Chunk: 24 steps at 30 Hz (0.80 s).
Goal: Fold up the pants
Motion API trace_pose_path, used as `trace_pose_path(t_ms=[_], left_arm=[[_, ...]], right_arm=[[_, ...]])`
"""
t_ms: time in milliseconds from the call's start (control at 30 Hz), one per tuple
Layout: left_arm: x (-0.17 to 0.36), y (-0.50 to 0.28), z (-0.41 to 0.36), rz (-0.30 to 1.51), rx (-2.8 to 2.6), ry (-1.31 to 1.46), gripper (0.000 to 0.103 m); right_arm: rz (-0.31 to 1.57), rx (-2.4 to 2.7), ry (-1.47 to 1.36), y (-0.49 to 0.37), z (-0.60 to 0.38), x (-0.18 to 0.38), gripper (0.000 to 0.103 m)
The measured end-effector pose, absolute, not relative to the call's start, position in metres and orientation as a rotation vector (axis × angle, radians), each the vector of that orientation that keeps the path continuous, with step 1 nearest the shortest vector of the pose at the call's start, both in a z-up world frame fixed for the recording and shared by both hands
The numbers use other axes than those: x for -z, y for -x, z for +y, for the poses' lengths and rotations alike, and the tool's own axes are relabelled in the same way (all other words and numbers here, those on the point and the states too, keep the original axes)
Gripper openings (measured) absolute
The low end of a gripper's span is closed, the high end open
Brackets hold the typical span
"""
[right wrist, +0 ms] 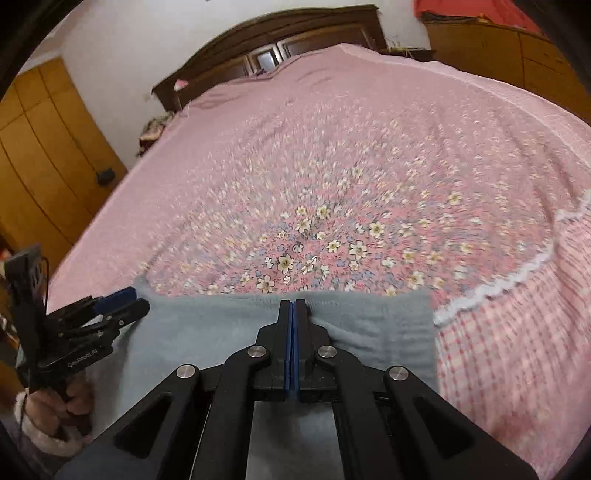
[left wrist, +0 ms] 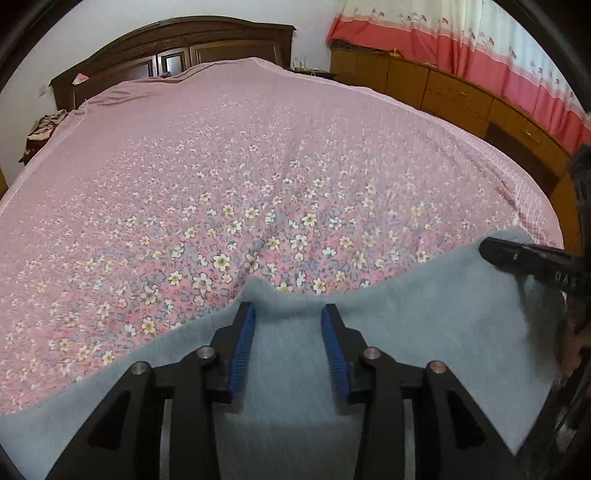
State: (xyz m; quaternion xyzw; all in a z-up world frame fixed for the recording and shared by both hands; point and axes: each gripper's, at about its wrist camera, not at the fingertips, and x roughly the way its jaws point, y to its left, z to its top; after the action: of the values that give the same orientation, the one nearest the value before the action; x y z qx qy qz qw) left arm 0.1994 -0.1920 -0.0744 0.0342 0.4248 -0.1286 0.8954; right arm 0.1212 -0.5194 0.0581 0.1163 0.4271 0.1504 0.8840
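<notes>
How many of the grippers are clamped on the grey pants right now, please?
1. The right gripper is shut on the far edge of the grey pants. The left gripper, at their left end, stands open over the fabric, pads not pressing it.

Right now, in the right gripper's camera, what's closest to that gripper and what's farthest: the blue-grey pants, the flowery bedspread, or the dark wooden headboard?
From the right gripper:
1. Blue-grey pants, pinched in its shut jaws, right at the tips.
2. Flowery bedspread, spreading out just beyond the pants.
3. Dark wooden headboard, at the bed's far end, by the wall.
</notes>
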Motion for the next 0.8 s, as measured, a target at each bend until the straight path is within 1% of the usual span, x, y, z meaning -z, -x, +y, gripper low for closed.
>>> trace_pose_path(t_ms=[133,233,333,400,500,600,700,800], left_arm=[[0.05,-0.185,-0.183,0.864,0.259,-0.102,0.041],[0.03,-0.162,-0.168,0.825,0.247,-0.101,0.055],[0.021,-0.151,-0.148,0.841,0.219,-0.089,0.056],[0.022,-0.147,-0.132,0.862,0.203,-0.071,0.056],[0.036,-0.142,-0.11,0.892,0.152,-0.071,0.056],[0.056,-0.149,-0.09,0.955,0.143,-0.043,0.058],[0.038,-0.123,-0.069,0.936,0.114,-0.01,0.058],[0.024,-0.083,-0.036,0.914,0.031,0.018,0.059]], right_arm=[[0.838,-0.316,-0.145,-0.09,-0.52,-0.084,0.0],[0.878,-0.297,-0.129,-0.079,-0.524,-0.083,0.0],[0.927,-0.252,-0.114,-0.083,-0.526,-0.065,0.0],[0.949,-0.256,-0.16,-0.088,-0.533,-0.052,0.0],[0.945,-0.251,-0.221,-0.084,-0.543,-0.054,0.0],[0.929,-0.245,-0.162,-0.071,-0.538,-0.066,0.0],[0.929,-0.257,-0.105,-0.053,-0.534,-0.071,0.0],[0.958,-0.264,-0.075,-0.044,-0.529,-0.063,0.0]])
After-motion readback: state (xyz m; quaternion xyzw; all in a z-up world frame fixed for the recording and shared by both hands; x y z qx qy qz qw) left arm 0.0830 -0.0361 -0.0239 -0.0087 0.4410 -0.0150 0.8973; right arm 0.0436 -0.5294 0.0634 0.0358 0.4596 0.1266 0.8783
